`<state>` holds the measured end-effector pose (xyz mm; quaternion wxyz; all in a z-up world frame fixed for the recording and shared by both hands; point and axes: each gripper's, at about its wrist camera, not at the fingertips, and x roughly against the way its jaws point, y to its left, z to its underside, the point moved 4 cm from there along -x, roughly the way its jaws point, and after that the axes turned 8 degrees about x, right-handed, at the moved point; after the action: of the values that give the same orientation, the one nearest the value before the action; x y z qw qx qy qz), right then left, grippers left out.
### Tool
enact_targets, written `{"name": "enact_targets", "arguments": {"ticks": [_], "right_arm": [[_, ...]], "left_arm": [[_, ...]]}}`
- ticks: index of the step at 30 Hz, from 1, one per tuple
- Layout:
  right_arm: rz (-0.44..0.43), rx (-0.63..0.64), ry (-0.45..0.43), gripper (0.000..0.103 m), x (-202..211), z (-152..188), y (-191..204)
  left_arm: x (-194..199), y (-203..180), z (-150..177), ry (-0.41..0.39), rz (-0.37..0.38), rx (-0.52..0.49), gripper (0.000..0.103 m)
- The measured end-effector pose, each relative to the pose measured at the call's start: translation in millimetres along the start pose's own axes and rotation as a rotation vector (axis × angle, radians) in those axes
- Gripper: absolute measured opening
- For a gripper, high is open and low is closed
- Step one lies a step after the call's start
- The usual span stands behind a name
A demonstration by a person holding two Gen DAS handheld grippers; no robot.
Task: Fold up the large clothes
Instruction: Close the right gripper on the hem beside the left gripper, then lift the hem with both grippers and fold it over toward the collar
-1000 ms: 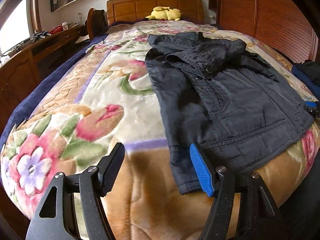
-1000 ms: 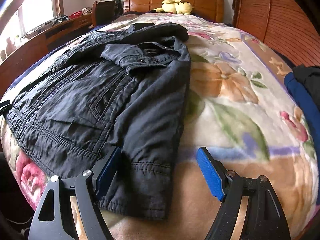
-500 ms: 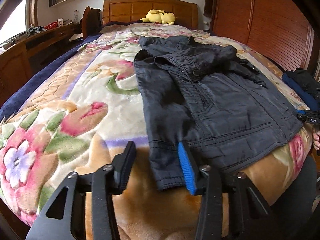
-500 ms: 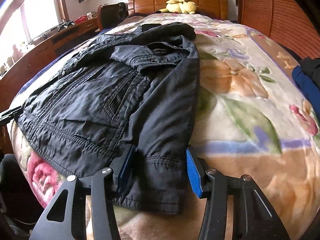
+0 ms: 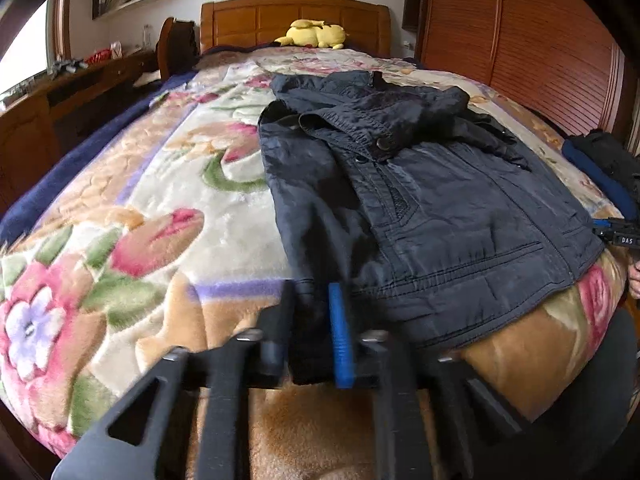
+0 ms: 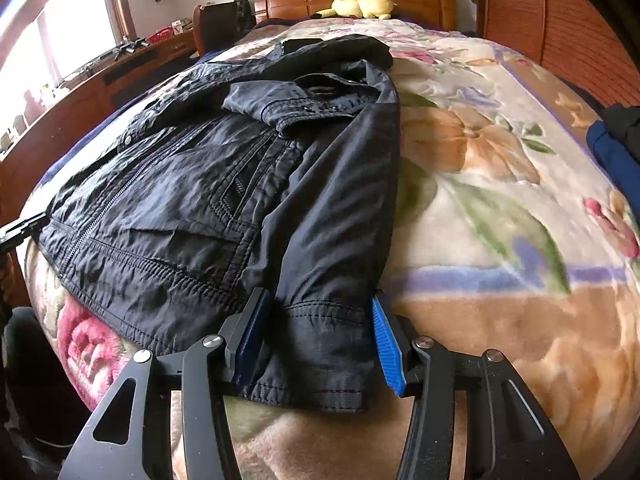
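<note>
Navy fabric fills the frame: a dark jacket (image 5: 420, 216) lies spread on a floral blanket (image 5: 120, 240) covering a bed with a wooden headboard (image 5: 296, 20), a yellow plush toy (image 5: 316, 34) resting at its far end. A second ago both tools stood wide over the near hem; since then their jaws have been closing. The left gripper (image 5: 312, 340) is now narrowed to a pinch on the end of the jacket's sleeve, the cuff caught between its black pad and its blue pad, where earlier that cuff lay loose between parted fingers. The right gripper (image 6: 316, 344) has drawn in too, at a middling width, with the other sleeve's cuff (image 6: 320, 356) between its blue pads; the pads stand at the cuff's two edges, and whether they press on it cannot be told. The jacket itself lies where it did, on the near half of the bed. A blue-and-black folded garment (image 6: 616, 140) sits at the bed's right edge.
</note>
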<state>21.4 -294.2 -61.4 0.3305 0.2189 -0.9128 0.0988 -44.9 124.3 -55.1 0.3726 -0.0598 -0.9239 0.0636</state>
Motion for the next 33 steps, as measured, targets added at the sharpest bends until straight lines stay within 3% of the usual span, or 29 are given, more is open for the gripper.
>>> {"name": "enact_targets", "arguments": {"ticks": [1,3,7,11,15,24,33], "right_arm": [[-0.026,-0.001,-0.010,0.034,1.2,0.0,1.5],[-0.046,-0.003,-0.030,0.024,5.5,0.0,3.8],[-0.028,-0.001,-0.091,0.014,23.7,-0.2,6.8],[-0.023,-0.002,-0.146,0.013,48.4,1.5,13.1],[-0.048,-0.005,-0.185,0.013,78.1,10.3,19.2],[-0.058,0.004,-0.270,0.013,144.9,41.7,26.3],[-0.023,0.041,-0.310,0.013,165.8,43.5,21.8]], "left_arm": [[5.5,-1.1,-2.3,-0.012,0.025,0.010,0.008],[12.7,-4.3,-4.5,-0.019,0.019,0.003,0.007],[39.7,-12.3,-10.9,-0.080,0.014,-0.006,0.006],[66.1,-19.2,-15.2,-0.127,0.020,-0.014,0.006],[103.0,-20.7,-15.2,-0.171,0.081,0.025,0.006],[171.2,-45.2,-0.3,-0.267,0.082,-0.051,0.006],[198.8,-54.1,-7.1,-0.323,0.061,-0.095,0.006]]}}
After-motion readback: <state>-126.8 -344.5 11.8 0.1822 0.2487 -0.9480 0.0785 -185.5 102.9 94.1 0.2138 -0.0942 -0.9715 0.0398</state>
